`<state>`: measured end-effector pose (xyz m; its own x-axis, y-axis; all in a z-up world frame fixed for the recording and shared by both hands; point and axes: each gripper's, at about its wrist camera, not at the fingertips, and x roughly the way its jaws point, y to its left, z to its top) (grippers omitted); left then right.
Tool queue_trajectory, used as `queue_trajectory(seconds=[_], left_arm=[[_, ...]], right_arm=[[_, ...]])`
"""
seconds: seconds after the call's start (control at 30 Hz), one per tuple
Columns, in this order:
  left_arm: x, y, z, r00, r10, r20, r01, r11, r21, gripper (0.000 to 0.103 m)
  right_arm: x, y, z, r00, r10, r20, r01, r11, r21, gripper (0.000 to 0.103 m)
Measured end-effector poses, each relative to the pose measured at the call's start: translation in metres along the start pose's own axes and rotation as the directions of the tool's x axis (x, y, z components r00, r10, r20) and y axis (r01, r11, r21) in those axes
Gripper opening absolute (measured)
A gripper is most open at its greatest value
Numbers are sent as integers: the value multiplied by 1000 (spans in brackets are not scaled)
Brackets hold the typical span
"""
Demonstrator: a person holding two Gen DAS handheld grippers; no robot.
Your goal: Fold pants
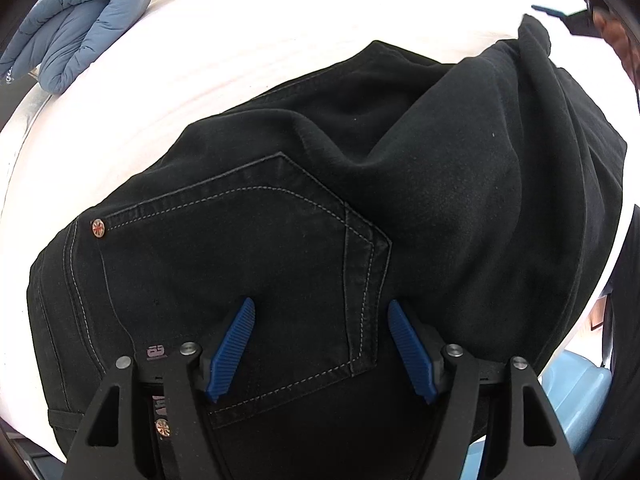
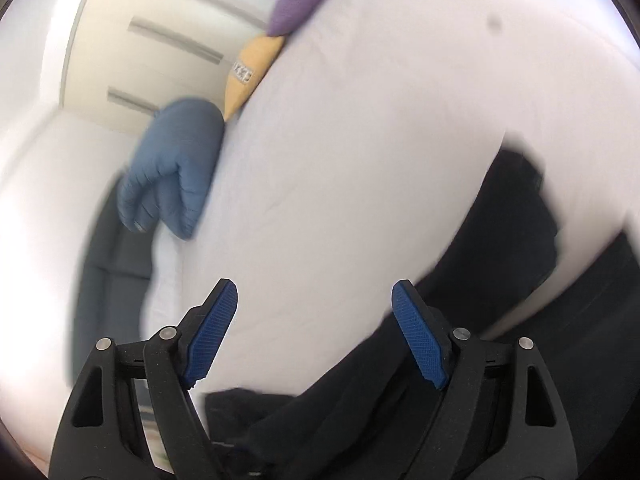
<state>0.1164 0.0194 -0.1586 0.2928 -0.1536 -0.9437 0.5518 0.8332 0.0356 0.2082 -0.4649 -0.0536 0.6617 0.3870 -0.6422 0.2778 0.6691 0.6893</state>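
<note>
Black jeans (image 1: 320, 200) lie folded on the white bed (image 1: 240, 60); left tool (image 1: 320, 308) and right tool (image 2: 316, 292) both released, grasping nothing.

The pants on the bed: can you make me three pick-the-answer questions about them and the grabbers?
1. Where is the left gripper?
A. Over the back pocket of the pants
B. Over the blue quilt
C. Over the floor

2. What colour are the pants?
A. Red
B. Black
C. Green

3. How is the right gripper?
A. Shut on the pants
B. Shut on a pillow
C. Open, holding nothing

Answers:
1. A: in the left view its blue fingers stand on either side of the stitched pocket.
2. B: the cloth is black against the white bed.
3. C: in the right view its fingers stand wide apart with only bare sheet seen between them.
</note>
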Motion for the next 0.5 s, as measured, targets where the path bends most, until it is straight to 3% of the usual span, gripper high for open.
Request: queue_trajectory(seconds=[0.07, 0.2, 0.3, 0.4, 0.47, 0.5], left_arm=[[0, 0, -2, 1000, -1, 9, 1, 1000, -4, 73], [-1, 2, -6, 1000, 1, 22, -1, 1000, -7, 73], [-1, 3, -8, 1000, 0, 25, 1, 1000, -6, 73], [-1, 2, -10, 1000, 4, 23, -4, 1000, -6, 73], [-1, 1, -10, 1000, 5, 22, -5, 1000, -5, 73], [-1, 1, -10, 1000, 4, 21, -4, 1000, -5, 73]], right_arm=[[-21, -1, 15, 998, 56, 43, -56, 998, 5, 80], [-51, -40, 13, 996, 0, 84, -6, 997, 73, 80], [-60, -104, -16, 988, -137, 67, 122, 974, 191, 80], [-77, -162, -49, 954, -285, 92, 254, 934, 252, 80], [-82, -182, -61, 953, -291, 81, 264, 934, 240, 78], [-87, -182, -66, 941, -325, 95, 302, 932, 199, 78]])
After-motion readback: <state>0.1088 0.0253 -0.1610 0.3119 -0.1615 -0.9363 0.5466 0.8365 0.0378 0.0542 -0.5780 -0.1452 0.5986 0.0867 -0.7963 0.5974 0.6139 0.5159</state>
